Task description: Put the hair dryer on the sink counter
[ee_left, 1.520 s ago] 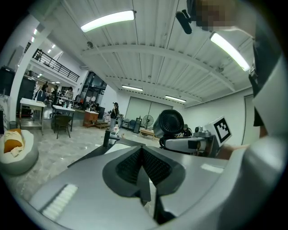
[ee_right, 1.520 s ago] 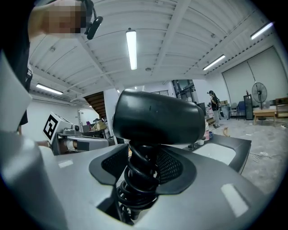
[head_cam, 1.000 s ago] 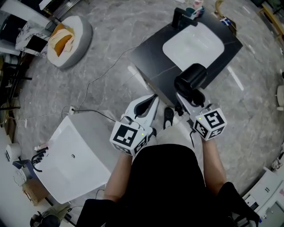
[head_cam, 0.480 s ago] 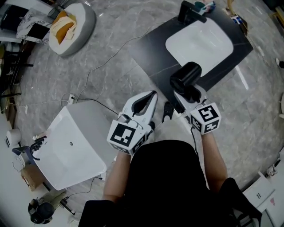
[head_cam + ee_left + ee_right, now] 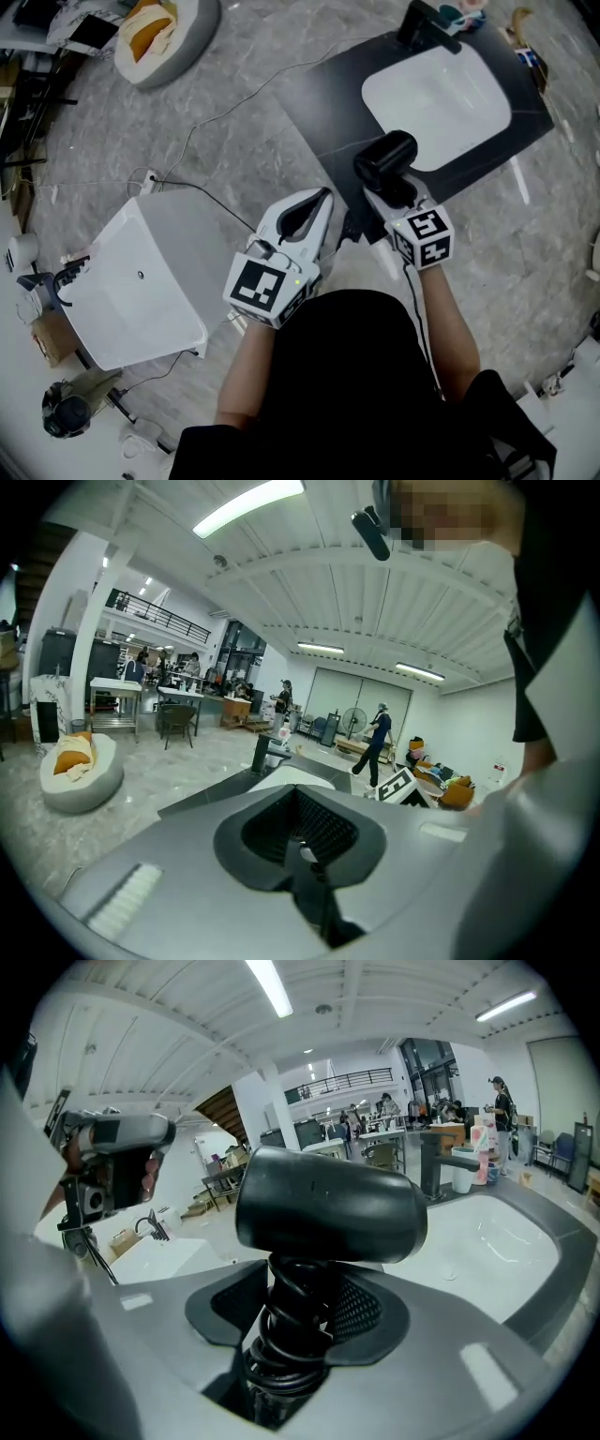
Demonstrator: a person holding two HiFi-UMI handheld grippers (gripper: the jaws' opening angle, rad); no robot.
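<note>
A black hair dryer (image 5: 384,159) stands upright in my right gripper (image 5: 386,194), which is shut on its handle. In the right gripper view the dryer's barrel (image 5: 328,1204) lies crosswise above the jaws, and a coiled black cord (image 5: 286,1330) wraps the handle. The dryer hangs over the near corner of the black sink counter (image 5: 319,94), just short of the white basin (image 5: 436,94). My left gripper (image 5: 323,199) is shut on nothing, level with the dryer on its left, near the counter's edge.
A black faucet (image 5: 427,23) and small bottles stand at the counter's far end. A second white sink (image 5: 141,281) sits on the floor at left, with a cable (image 5: 202,131) trailing over the grey floor. A round cushion (image 5: 164,33) lies far left.
Both grippers have come nearer the sink counter. The hair dryer, earlier at the counter's front edge, now hangs over its near corner by the basin. Grips are unchanged.
</note>
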